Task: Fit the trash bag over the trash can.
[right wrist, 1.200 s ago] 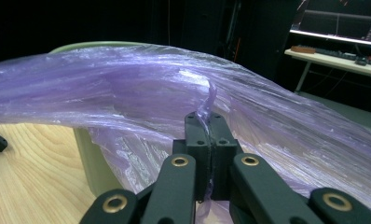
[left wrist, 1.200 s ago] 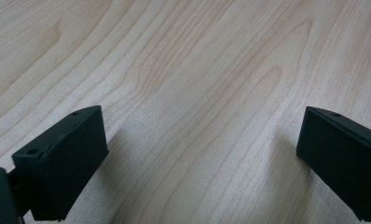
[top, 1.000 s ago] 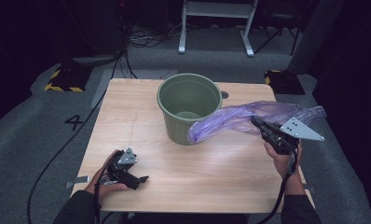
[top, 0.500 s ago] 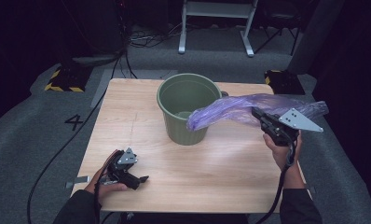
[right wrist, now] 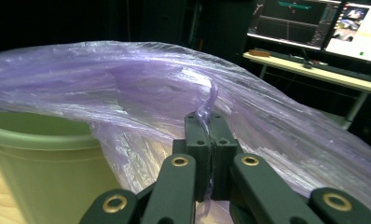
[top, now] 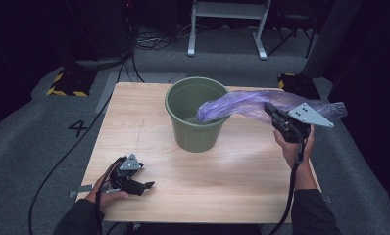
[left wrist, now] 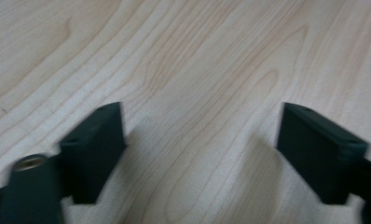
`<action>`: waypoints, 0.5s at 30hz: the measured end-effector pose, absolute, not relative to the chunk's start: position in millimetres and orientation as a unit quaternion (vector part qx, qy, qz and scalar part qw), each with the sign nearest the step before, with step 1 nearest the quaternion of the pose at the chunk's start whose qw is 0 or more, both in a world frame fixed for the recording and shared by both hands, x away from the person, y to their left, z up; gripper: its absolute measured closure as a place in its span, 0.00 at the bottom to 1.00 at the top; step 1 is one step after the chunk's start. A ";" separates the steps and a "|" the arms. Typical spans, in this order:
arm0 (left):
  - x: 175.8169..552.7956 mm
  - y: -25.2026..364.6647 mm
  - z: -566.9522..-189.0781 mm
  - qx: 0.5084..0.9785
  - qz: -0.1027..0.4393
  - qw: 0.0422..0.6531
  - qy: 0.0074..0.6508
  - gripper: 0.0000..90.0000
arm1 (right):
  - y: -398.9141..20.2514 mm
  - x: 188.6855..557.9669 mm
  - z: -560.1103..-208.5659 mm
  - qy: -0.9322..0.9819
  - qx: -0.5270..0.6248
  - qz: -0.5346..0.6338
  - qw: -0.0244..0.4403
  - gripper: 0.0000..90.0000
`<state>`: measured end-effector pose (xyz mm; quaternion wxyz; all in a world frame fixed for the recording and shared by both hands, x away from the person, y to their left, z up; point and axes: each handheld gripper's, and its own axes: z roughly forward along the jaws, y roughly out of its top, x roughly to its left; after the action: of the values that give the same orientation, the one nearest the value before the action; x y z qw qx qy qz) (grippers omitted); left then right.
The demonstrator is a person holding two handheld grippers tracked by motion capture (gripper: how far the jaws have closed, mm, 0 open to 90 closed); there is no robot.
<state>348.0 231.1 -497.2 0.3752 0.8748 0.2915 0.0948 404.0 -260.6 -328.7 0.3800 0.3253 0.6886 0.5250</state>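
The purple plastic bag (top: 252, 105) has risen and moved over, one end now hanging into the green bucket (top: 195, 122) while the right hand-held gripper (right wrist: 210, 122) pinches it tight, and the left hand-held gripper (top: 136, 182), jaws apart but just closing a little, rests on the desk (top: 149, 127) holding nothing.

Dim room, grey carpet (top: 46, 127) (number 4 (top: 78, 128) marked on it), white frame legs (top: 227, 24) behind, desk (right wrist: 314, 70) with lit monitors (right wrist: 314, 21).
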 end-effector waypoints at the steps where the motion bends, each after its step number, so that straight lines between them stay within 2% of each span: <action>1: 348.2 231.9 -494.9 0.872 0.098 0.378 0.293 0.18 | -259.3 405.3 -328.1 0.690 0.326 0.522 0.381 1.00; 2: 348.3 232.4 -492.8 0.871 0.102 0.380 0.294 0.15 | -258.1 406.5 -327.4 0.691 0.326 0.522 0.380 1.00; 4: 348.3 233.5 -485.5 0.869 0.112 0.383 0.292 0.21 | -255.6 407.8 -325.4 0.692 0.326 0.517 0.384 1.00; 6: 348.3 234.8 -477.1 0.861 0.118 0.401 0.291 0.17 | -252.8 409.4 -323.1 0.692 0.325 0.516 0.386 1.00; 15: 349.6 225.5 -427.3 0.830 0.184 0.451 0.273 0.19 | -236.2 420.2 -319.0 0.710 0.318 0.475 0.412 1.00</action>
<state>349.6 225.5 -427.3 0.4511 0.8295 0.2731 0.1839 420.2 -236.2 -319.0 0.4119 0.3176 0.7099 0.4750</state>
